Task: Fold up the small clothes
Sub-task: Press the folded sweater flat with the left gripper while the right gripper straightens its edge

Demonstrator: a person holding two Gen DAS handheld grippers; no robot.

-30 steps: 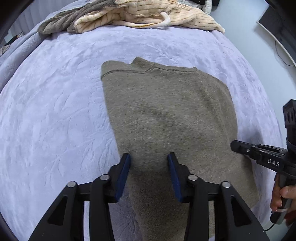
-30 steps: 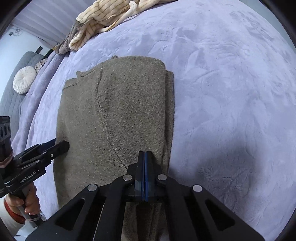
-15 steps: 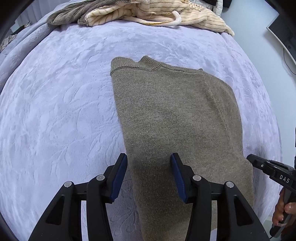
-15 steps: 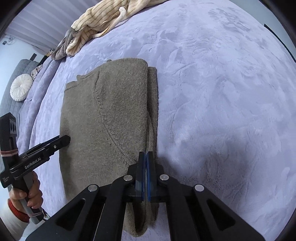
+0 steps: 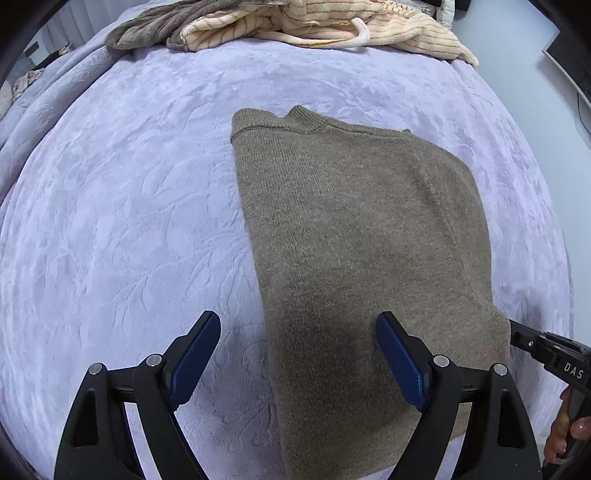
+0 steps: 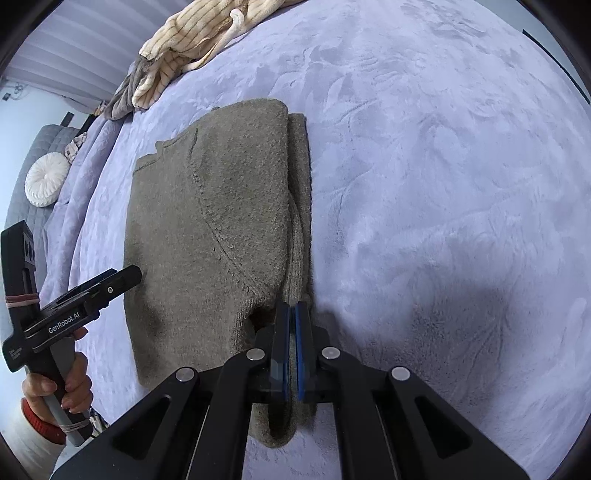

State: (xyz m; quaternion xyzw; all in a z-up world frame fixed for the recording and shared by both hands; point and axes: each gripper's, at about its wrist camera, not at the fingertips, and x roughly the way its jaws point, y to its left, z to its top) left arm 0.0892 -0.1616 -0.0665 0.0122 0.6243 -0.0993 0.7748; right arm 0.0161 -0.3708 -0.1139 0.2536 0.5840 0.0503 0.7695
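Meanwhile the left gripper [image 5: 297,354] is opening above the sweater [image 5: 354,236]; at three o'clock the right gripper [image 6: 291,325] seems clenched on its edge.

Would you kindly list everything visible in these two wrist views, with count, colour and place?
sweater: one, olive-brown knit, partly folded, middle of the bed.
blanket: one, lavender plush, covering the bed.
striped garment: one, cream, heaped at the far edge.
grey garment: one, grey-brown, beside the striped one.
round cushion: one, white, on grey quilted furniture at far left.
left gripper: black with blue pads, jaws opening, astride the sweater's left edge without pressing it.
right gripper: black with blue pads, pads together at the sweater's right edge.
hand: one, red cuff, holding the left gripper's handle.
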